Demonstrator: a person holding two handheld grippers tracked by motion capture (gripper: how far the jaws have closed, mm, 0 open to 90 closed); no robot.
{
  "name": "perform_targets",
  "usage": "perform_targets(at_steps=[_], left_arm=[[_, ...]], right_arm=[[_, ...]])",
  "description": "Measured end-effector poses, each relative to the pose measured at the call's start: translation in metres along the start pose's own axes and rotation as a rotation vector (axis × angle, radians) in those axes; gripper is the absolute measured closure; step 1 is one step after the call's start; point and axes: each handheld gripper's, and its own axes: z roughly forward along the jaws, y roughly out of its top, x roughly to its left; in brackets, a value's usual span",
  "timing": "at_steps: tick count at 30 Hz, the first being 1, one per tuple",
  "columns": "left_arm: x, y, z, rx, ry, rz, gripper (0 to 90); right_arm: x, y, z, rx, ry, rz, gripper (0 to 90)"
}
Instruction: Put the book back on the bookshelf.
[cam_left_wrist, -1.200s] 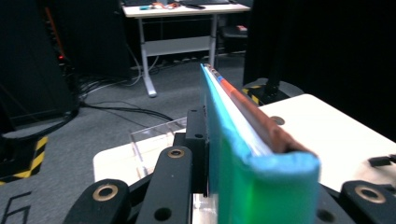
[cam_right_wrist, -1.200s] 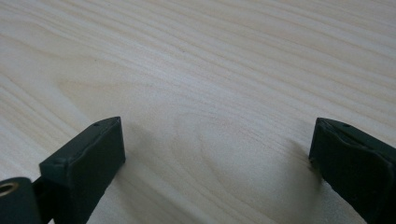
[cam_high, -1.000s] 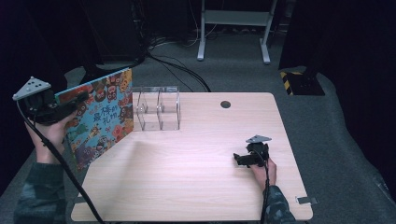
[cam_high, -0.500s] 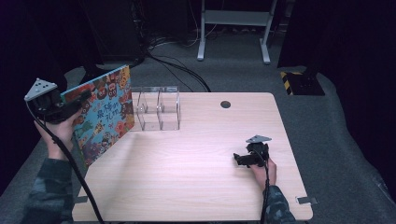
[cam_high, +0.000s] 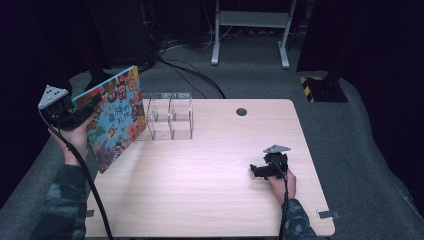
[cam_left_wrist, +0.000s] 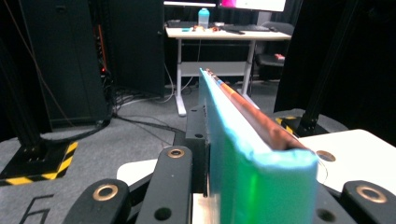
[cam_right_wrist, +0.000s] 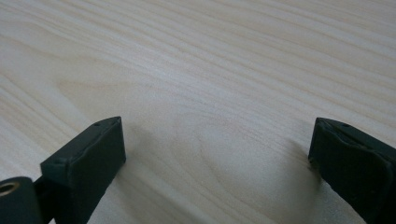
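My left gripper (cam_high: 91, 103) is shut on a colourful picture book (cam_high: 117, 117), held tilted above the table's left edge, its lower corner over the wood. In the left gripper view the book's teal spine (cam_left_wrist: 243, 158) runs edge-on away from me, clamped between the black jaws (cam_left_wrist: 219, 140). My right gripper (cam_high: 258, 171) rests on the table (cam_high: 200, 195) at the right, pointing left. Its jaws stand wide apart over bare wood (cam_right_wrist: 217, 154) with nothing between them.
A clear plastic organiser with two compartments (cam_high: 170, 116) stands at the back of the table, just right of the book. A round cable hole (cam_high: 241, 111) is near the far edge. Cables and a desk frame (cam_high: 250, 30) lie on the floor behind.
My left hand has carried the book a little down and to the right, closer to the clear organiser. The right gripper has stayed where it was.
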Motion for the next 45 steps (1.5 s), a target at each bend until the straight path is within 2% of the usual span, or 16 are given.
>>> perform_targets(at_steps=[8, 14, 17, 19, 25, 33, 35, 42, 44, 45], left_arm=[[0.001, -0.008, 0.010, -0.037, 0.007, -0.003, 80.1], [0.003, -0.019, 0.016, -0.086, 0.032, -0.019, 79.9], [0.004, -0.024, 0.019, -0.105, 0.036, -0.013, 79.9], [0.004, -0.026, 0.021, -0.105, 0.038, -0.017, 79.7], [0.004, -0.033, 0.031, -0.119, 0.034, -0.045, 79.8], [0.003, -0.043, 0.040, -0.156, 0.051, -0.057, 79.7], [0.003, -0.046, 0.041, -0.163, 0.057, -0.054, 79.7], [0.005, -0.053, 0.045, -0.198, 0.058, -0.080, 79.6], [0.006, -0.056, 0.045, -0.207, 0.058, -0.089, 79.6], [0.006, -0.057, 0.046, -0.213, 0.061, -0.095, 79.6]], right_arm=[[0.000, 0.000, 0.000, 0.000, 0.000, 0.000, 3.1], [0.000, 0.000, 0.000, 0.000, 0.000, -0.001, 3.1], [0.000, 0.000, 0.000, -0.003, -0.002, 0.000, 3.2], [0.000, 0.000, 0.000, 0.000, 0.000, 0.000, 3.2], [0.000, 0.000, 0.000, -0.002, -0.001, 0.000, 3.2], [0.000, 0.000, 0.000, -0.002, -0.001, 0.001, 3.2], [0.000, 0.000, 0.000, 0.000, 0.000, 0.000, 3.2], [0.000, 0.000, 0.000, 0.000, -0.001, 0.001, 3.4], [0.001, -0.001, 0.000, -0.004, -0.002, 0.021, 3.4], [0.001, 0.000, 0.000, -0.003, -0.002, 0.012, 3.4]])
